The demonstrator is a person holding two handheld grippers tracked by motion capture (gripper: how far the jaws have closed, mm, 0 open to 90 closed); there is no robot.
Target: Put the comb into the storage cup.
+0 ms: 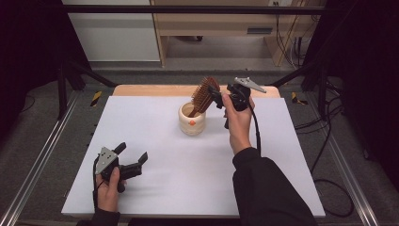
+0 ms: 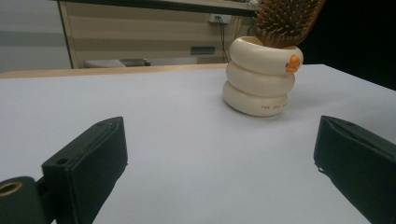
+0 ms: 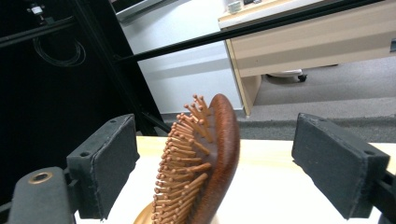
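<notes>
A wooden hairbrush (image 1: 205, 95) stands handle-down in a cream ringed cup (image 1: 192, 120) with an orange spot, at the back middle of the white table (image 1: 197, 183). My right gripper (image 1: 215, 96) is raised at the brush head from the right. In the right gripper view the brush (image 3: 224, 135) sits between the jaws of that gripper (image 3: 222, 161) with a gap on each side, so it is open. My left gripper (image 1: 132, 153) rests open near the front left, with nothing in it. In the left gripper view the cup (image 2: 259, 79) and brush (image 2: 285, 21) are far beyond that gripper (image 2: 219, 154).
A strip of bare wooden tabletop (image 1: 155, 90) shows behind the white sheet. Metal rails (image 1: 42, 155) run along both sides of the table, and black frame bars cross behind it. Cables (image 1: 329, 141) lie on the floor at the right.
</notes>
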